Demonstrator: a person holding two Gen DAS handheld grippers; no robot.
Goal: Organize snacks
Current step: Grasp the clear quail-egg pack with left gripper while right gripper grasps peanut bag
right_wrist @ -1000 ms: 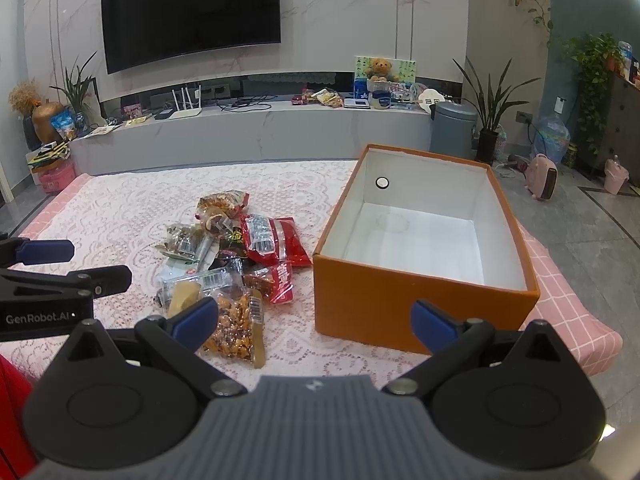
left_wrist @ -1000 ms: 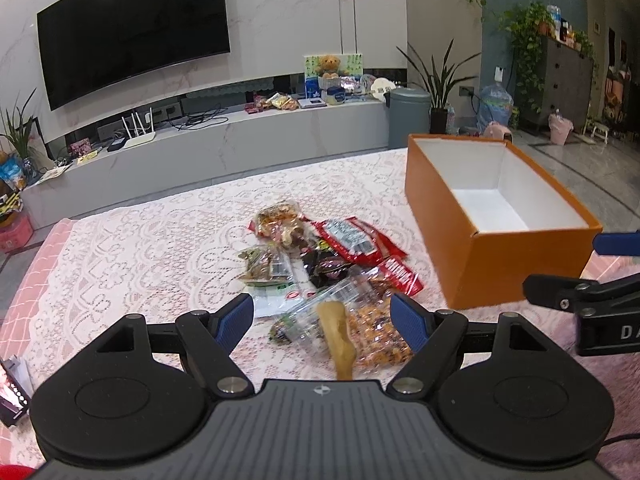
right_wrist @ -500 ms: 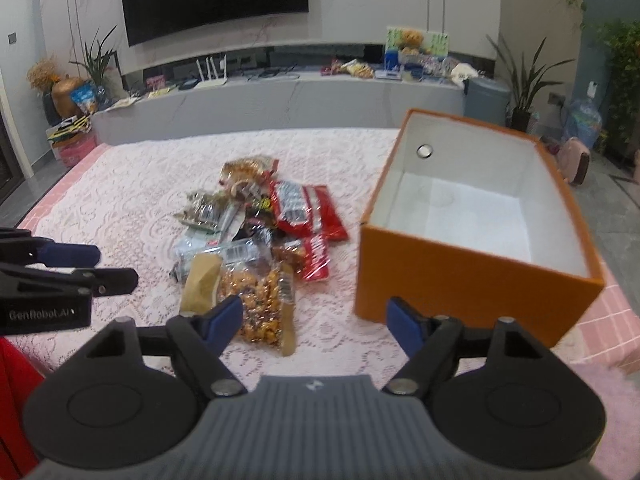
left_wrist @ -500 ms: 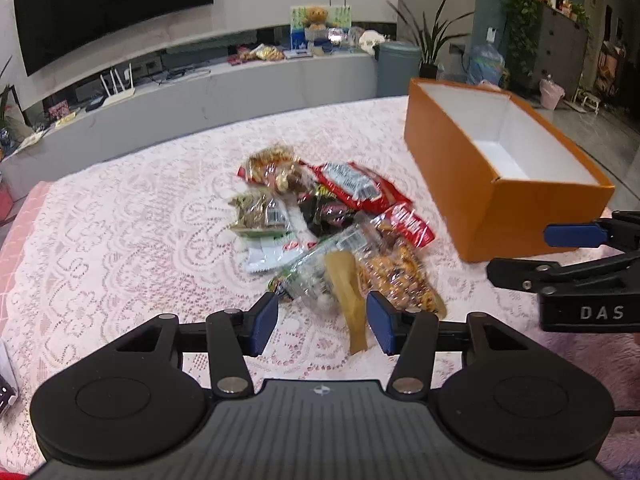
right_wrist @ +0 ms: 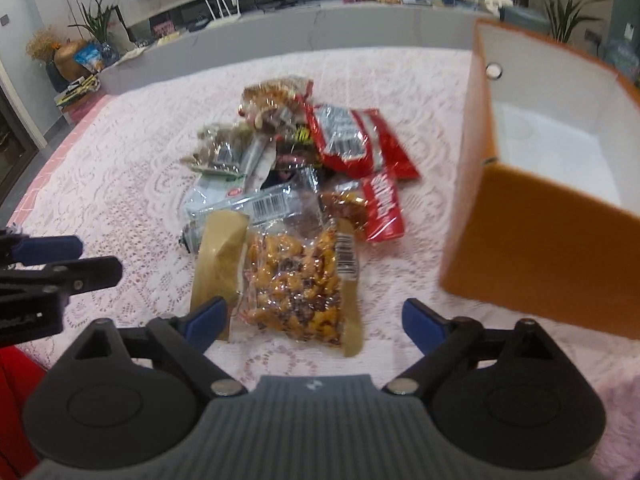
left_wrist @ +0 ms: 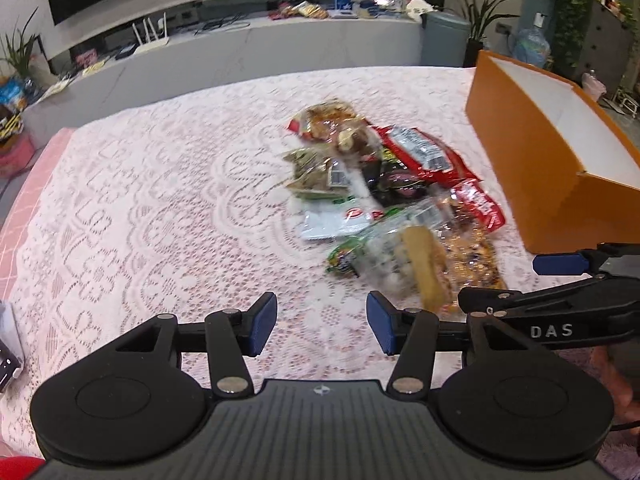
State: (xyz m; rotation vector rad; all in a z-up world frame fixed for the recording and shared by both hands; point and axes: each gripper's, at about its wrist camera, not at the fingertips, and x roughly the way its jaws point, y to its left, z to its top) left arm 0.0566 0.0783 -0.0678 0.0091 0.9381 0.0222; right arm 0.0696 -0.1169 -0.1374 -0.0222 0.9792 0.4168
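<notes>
A pile of snack packets (left_wrist: 384, 196) lies on the lace tablecloth, also in the right wrist view (right_wrist: 296, 184). Nearest is a clear bag of orange nuts (right_wrist: 296, 280) beside a tan packet (right_wrist: 218, 264). Red wrappers (right_wrist: 352, 140) lie at the far side. An open orange box (right_wrist: 548, 248) with a white inside stands to the right; it also shows in the left wrist view (left_wrist: 560, 160). My left gripper (left_wrist: 322, 328) is open and empty above bare cloth left of the pile. My right gripper (right_wrist: 316, 322) is open and empty, just short of the nut bag.
The pink lace tablecloth (left_wrist: 160, 208) covers the table. A long grey TV bench (left_wrist: 240, 52) with clutter runs behind it. A grey bin (left_wrist: 444, 40) and plants stand at the back right. A small device (left_wrist: 8, 356) lies at the table's left edge.
Both grippers have moved forward and down toward the pile. The left gripper's jaws opened wider than half a second ago and it shifted left. The right gripper closed in on the nut bag.
</notes>
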